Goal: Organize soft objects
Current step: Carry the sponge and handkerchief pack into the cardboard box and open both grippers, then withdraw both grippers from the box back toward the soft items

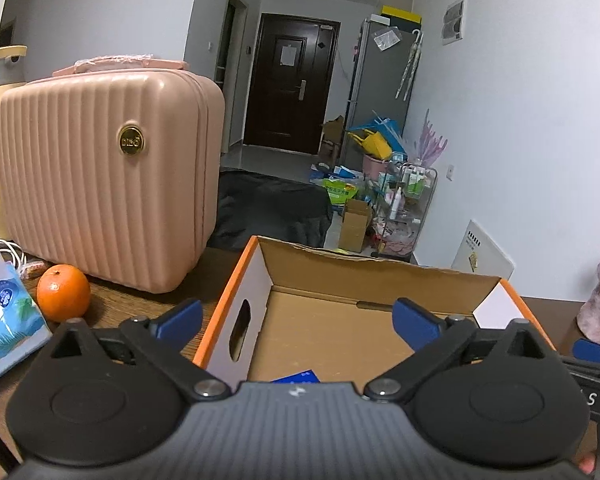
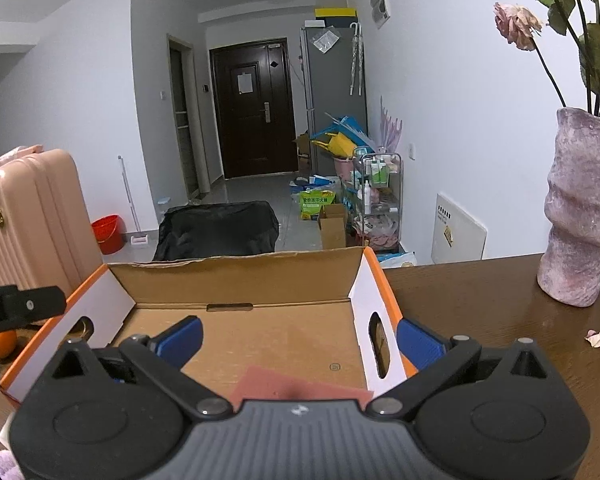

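While both tools [image 1: 298,320] [image 2: 298,338] gape empty | one box [image 2: 240,276] | two cloths [image 2: 300,386].

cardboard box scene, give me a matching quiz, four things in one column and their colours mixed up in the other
Things:
1. suitcase
2. vase
3. fruit beside the suitcase
4. bucket on the floor

Colours:
A. orange
B. red
C. pale pink, ribbed
D. mottled purple-pink

Pairs: 1-C, 2-D, 3-A, 4-B
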The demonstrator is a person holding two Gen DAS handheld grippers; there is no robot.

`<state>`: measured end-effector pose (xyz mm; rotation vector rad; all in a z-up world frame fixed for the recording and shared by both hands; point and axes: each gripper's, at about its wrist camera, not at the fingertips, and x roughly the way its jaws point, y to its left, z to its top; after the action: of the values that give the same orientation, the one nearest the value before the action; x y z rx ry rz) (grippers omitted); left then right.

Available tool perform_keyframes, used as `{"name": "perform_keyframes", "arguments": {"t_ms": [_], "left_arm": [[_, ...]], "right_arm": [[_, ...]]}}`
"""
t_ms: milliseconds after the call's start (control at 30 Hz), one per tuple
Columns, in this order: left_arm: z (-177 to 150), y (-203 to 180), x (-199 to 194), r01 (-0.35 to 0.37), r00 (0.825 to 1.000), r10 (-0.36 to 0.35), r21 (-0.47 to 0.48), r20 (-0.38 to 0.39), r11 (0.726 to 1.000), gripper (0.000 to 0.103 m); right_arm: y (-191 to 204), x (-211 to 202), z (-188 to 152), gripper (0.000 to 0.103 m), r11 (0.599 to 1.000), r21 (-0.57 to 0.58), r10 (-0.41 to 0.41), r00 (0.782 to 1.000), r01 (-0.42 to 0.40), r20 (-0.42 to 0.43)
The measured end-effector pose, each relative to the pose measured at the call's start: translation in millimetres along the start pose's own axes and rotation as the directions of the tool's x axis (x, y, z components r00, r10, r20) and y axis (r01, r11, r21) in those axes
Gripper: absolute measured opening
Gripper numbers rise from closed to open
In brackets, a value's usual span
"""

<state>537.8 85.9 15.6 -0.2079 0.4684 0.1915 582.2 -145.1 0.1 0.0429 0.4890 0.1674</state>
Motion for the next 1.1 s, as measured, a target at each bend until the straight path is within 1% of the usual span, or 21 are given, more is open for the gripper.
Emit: {"name": "perform_keyframes", "arguments": {"t_ms": [367,600,800,1100], "left_arm": [[0,-3,-4,-0.007,1.000,0.006,0.017,0.015,1.000,0.103],[-2,-3,-20,-0.018,0.999,0.017,0.018,0.046,1.000,0.103],[-7,0,-35,-0.014,0.999,0.013,0.020,0.051,1.000,0.103],[-24,0,-63,-0.022,0.997,0.018,0.058,0.071,0.998,0.103]], "right_arm": [[2,-10,2,0.103,1.000,-0.001,-0.006,1.000,0.006,0.008],[0,-30,2,0.103,1.000,-0.019,0.000,1.000,0.001,0.029],[-4,-47,-3,0.103,1.000,-0.022,0.006,0.999,-0.005,0.047],[-9,-77,-20,0.103,0.999,-0.042,0.011,0.998,-0.008,0.060]]}}
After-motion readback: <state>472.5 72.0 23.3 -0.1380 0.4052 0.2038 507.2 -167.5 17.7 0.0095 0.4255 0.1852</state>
